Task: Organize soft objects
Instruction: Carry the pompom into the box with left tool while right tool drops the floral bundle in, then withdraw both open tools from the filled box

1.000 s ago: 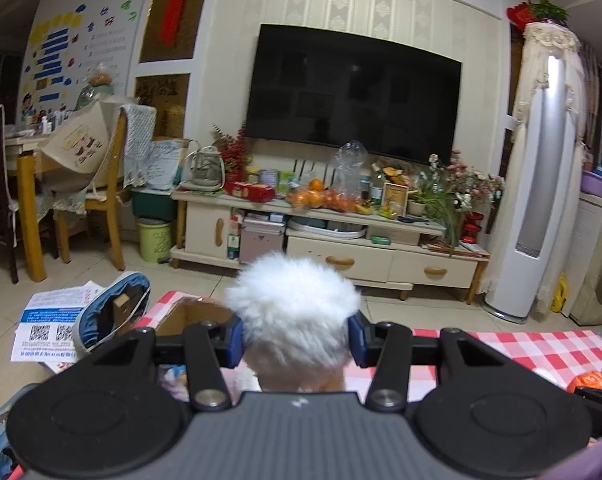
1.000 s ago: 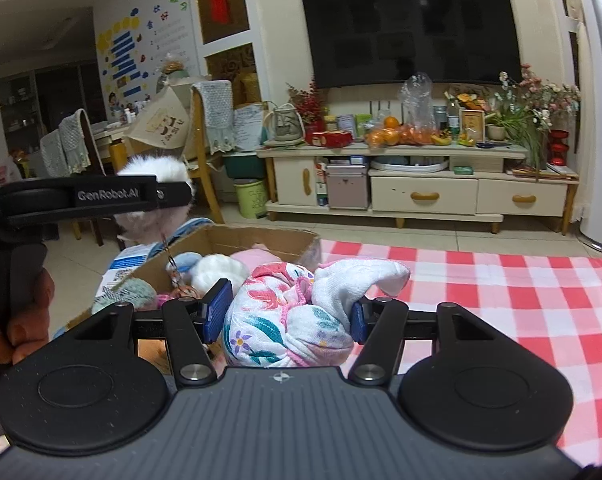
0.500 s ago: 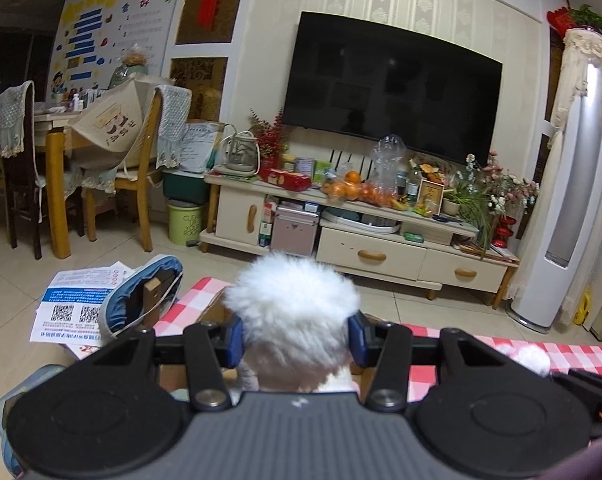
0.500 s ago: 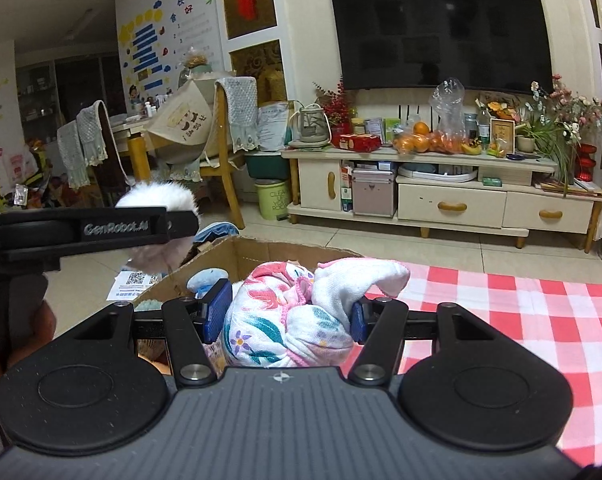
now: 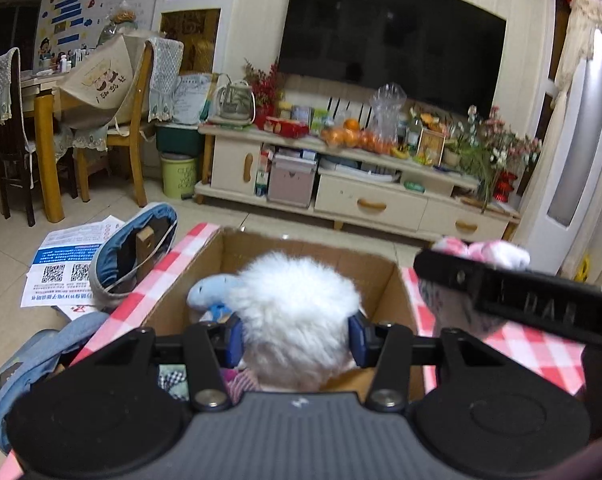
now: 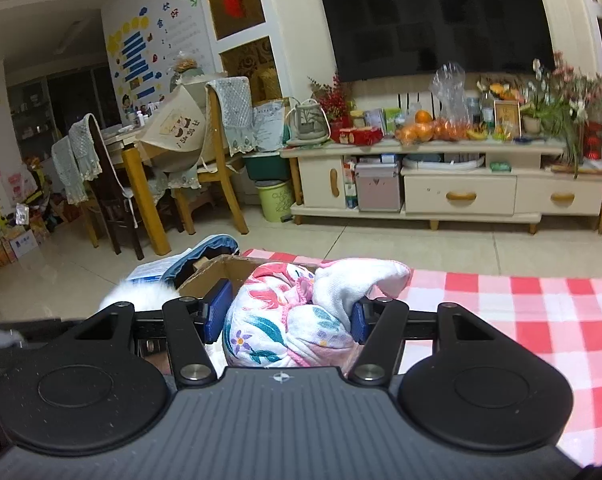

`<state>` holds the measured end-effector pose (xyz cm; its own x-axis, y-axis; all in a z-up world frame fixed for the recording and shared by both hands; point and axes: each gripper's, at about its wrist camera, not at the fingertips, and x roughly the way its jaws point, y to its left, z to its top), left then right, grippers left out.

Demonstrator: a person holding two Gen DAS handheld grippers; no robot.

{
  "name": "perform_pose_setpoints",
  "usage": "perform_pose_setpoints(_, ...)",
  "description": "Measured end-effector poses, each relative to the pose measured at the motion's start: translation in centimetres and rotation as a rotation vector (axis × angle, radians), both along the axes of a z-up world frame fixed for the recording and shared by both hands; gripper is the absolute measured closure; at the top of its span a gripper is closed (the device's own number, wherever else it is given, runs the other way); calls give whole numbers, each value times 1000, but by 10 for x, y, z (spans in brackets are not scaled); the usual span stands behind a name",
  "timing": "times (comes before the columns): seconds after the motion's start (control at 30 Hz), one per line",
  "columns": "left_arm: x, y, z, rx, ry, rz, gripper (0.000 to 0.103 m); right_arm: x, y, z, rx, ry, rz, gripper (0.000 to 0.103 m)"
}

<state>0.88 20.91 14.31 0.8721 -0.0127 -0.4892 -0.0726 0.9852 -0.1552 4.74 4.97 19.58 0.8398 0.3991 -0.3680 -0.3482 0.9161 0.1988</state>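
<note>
Two soft things are in my grips at once. A white fluffy pom-pom [image 5: 297, 312] sits clenched between the blue pads [image 5: 233, 334] of my left gripper [image 5: 297, 338], low in the middle of the left wrist view. A second ago only the near corner of the cardboard box [image 5: 385, 276] peeked out to the left behind the fluff; now the open box fills the centre of that frame, right behind and below the pom-pom. A pale blue plush [image 5: 211, 290] lies inside it, just left of the fluff, and striped and checked cloth shows under my left finger.

My right gripper [image 6: 287, 318] clasps a floral cloth bundle [image 6: 289, 320] with a white sock-like tip, both pads pressed into its sides, low centre of the right wrist view. Earlier the box lay wide open at left with several soft items showing; now only its far corner [image 6: 221, 266] shows above my left pad, and the white fluff [image 6: 137, 294] pokes up at lower left over the other gripper's dark body.

In the left wrist view the right gripper's black bar [image 5: 521, 300] now crosses the right side, with the bundle's pink-and-white tip above it. Around the box spreads the red-and-white checked tablecloth [image 6: 501, 312]. A blue slipper [image 5: 135, 248] and printed leaflets [image 5: 61, 264] lie on the tiled floor at left.
</note>
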Motion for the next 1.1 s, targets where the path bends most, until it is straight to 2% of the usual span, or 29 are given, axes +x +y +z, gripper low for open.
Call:
perform_pose_setpoints(0.27, 5, -1, -16, 48, 64, 1, 55, 6, 11, -6, 53, 33, 9, 31)
perform_pose_setpoints(0.63, 7, -7, -35, 94, 146, -26, 52, 24, 48, 13, 58, -1, 118, 30)
perform_pose_setpoints(0.7, 7, -7, -36, 102, 152, -27, 49, 27, 57, 13, 54, 3, 141, 29)
perform_pose_setpoints(0.77, 7, -7, -36, 107, 155, -25, 40, 31, 62, 13, 55, 8, 162, 27)
perform_pose_setpoints(0.8, 6, -6, -37, 107, 158, -23, 37, 32, 65, 13, 58, 14, 176, 20)
perform_pose_setpoints(0.83, 6, -6, -37, 108, 161, -18, 32, 34, 65, 14, 64, 17, 179, 8)
perform_pose_setpoints(0.87, 6, -5, -37, 112, 162, -14, 27, 34, 65, 14, 70, 12, 171, 5)
perform_pose_setpoints(0.9, 5, -5, -37, 114, 161, -13, 25, 33, 64, 16, 76, 8, 165, 6)
perform_pose_setpoints(1.03, 0, -5, -34, 107, 147, -24, 4, 27, 47, 19, 110, -15, 130, 5)
perform_pose_setpoints(1.1, -2, -7, -32, 132, 139, -16, 1, 18, 35, 20, 120, -36, 100, 4)
